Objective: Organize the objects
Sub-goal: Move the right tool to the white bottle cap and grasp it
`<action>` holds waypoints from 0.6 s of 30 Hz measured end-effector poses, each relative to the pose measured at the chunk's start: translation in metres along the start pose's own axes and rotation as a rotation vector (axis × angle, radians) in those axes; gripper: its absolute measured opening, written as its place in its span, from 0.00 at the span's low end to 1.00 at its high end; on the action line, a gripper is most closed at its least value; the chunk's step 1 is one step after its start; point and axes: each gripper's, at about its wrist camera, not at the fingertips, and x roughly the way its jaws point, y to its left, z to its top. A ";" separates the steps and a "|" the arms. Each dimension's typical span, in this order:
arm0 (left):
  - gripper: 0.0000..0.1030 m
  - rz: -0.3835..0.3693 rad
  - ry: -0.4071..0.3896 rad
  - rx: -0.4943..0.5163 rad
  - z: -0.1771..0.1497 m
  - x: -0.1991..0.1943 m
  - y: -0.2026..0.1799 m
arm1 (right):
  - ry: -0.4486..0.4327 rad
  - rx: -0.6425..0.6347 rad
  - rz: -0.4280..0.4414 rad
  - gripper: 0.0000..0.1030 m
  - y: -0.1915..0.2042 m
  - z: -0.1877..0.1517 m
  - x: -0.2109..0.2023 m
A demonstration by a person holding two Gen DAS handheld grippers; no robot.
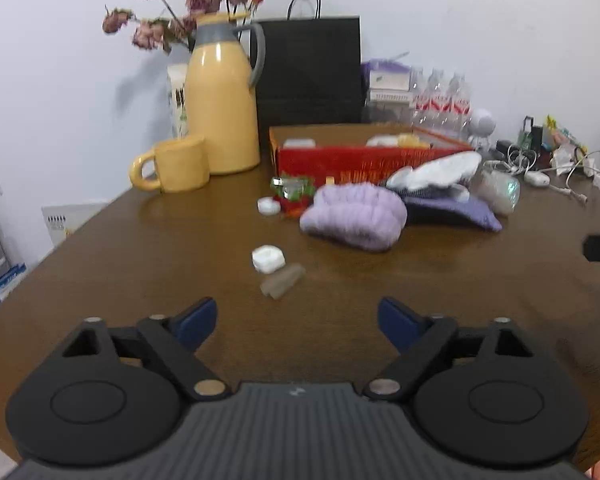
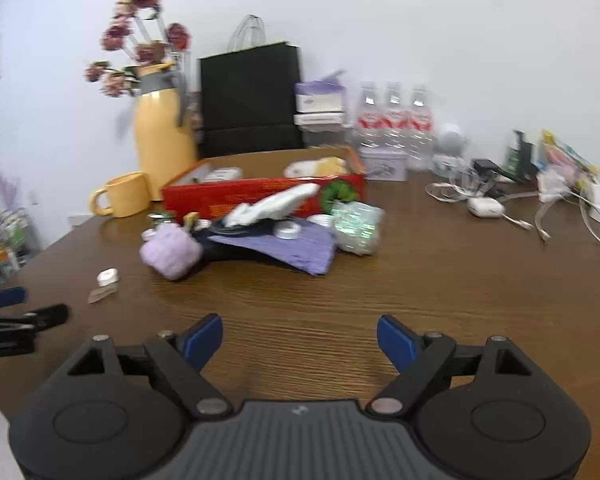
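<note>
Left wrist view: the left tool (image 1: 296, 320) tilts down over the bare worktop (image 1: 140, 264), jaws wide and empty; a white cap (image 1: 268, 258) lies just ahead, a purple bundle (image 1: 354, 216) beyond, before the red box (image 1: 360, 160)

Right wrist view: the right tool (image 2: 300, 340) likewise gapes empty, the clutter well ahead

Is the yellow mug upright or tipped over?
Upright. The mug stands on its base on the table beside the yellow jug, rim up and handle out to the side.
</note>
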 end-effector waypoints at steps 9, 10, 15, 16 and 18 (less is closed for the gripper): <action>0.64 -0.015 0.030 -0.020 0.020 0.037 0.029 | 0.089 -0.163 0.138 0.59 0.065 0.023 0.080; 0.61 -0.025 0.042 -0.011 0.022 0.045 0.029 | 0.091 -0.166 0.149 0.56 0.073 0.029 0.090; 0.41 -0.101 0.084 0.002 0.025 0.074 0.029 | 0.075 -0.196 0.228 0.51 0.100 0.054 0.114; 0.36 -0.100 0.100 -0.004 0.025 0.079 0.030 | 0.077 -0.198 0.243 0.51 0.104 0.057 0.119; 0.07 -0.099 0.120 -0.045 0.026 0.085 0.038 | 0.091 -0.198 0.268 0.51 0.112 0.062 0.132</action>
